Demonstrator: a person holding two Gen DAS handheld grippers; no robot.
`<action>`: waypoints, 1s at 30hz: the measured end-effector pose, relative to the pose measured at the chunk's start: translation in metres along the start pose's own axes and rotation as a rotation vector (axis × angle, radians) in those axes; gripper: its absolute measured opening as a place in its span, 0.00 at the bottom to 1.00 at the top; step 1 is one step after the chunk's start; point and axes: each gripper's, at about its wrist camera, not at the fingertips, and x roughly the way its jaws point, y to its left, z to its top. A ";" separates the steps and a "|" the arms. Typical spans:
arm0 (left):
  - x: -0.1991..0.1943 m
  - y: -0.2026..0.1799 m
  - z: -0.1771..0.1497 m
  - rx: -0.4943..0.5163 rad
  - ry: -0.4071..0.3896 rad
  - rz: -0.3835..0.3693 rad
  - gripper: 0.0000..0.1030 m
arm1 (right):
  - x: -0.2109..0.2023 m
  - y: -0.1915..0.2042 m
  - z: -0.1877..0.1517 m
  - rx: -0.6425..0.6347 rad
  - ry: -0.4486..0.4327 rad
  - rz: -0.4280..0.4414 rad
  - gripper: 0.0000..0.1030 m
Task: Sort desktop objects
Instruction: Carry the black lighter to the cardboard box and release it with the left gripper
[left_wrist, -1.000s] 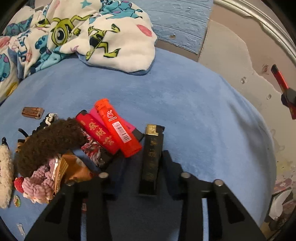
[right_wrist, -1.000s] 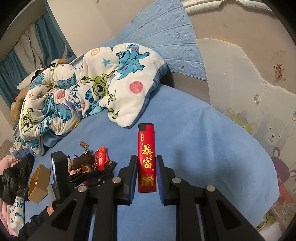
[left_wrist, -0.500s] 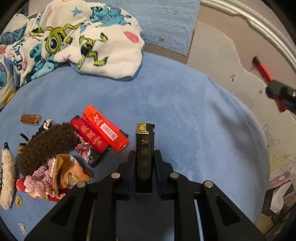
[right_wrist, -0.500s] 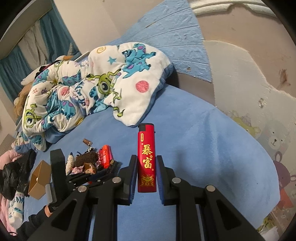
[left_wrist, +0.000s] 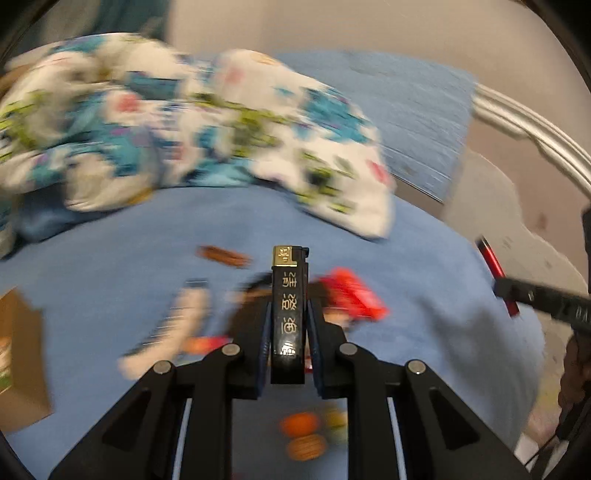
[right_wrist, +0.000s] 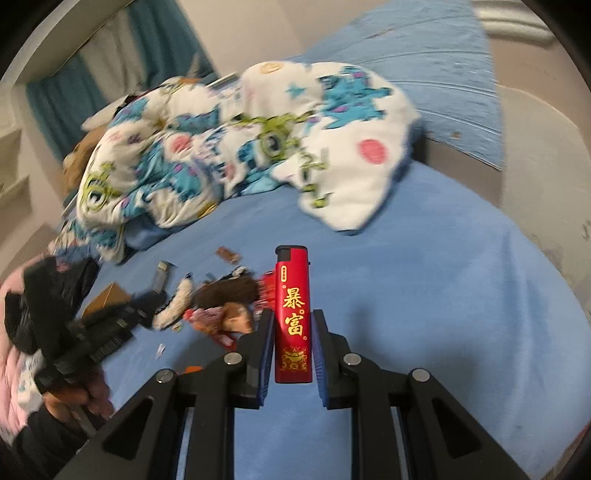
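My left gripper (left_wrist: 289, 314) is shut on a black lighter (left_wrist: 289, 295) with gold characters and holds it above the blue blanket (left_wrist: 110, 251). My right gripper (right_wrist: 292, 325) is shut on a red lighter (right_wrist: 291, 314) with gold characters, also held above the blanket. The right gripper and its red lighter (left_wrist: 495, 269) show at the right edge of the left wrist view. A pile of small objects lies on the blanket: an orange-red lighter (left_wrist: 351, 295), a brown fuzzy item (right_wrist: 225, 291), a white fuzzy item (right_wrist: 173, 306) and a small brown piece (right_wrist: 227, 254). The left wrist view is blurred.
A cartoon-print quilt (right_wrist: 229, 147) is bunched at the back. A cardboard box (left_wrist: 18, 358) stands at the left, also seen in the right wrist view (right_wrist: 107, 299). The blue blanket drops off at the right near a wall (right_wrist: 535, 147).
The left gripper closed on the black lighter, lifted it off the blanket and swung left, blurring its view. The right gripper kept hold of the red lighter and turned slightly left.
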 end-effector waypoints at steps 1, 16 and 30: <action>-0.012 0.020 -0.002 -0.031 -0.015 0.037 0.18 | 0.006 0.012 -0.001 -0.014 0.008 0.023 0.19; -0.078 0.273 -0.057 -0.249 0.024 0.390 0.19 | 0.051 0.122 -0.028 -0.178 0.093 0.157 0.19; -0.041 0.343 -0.100 -0.345 0.155 0.432 0.22 | 0.081 0.230 -0.050 -0.382 0.176 0.275 0.19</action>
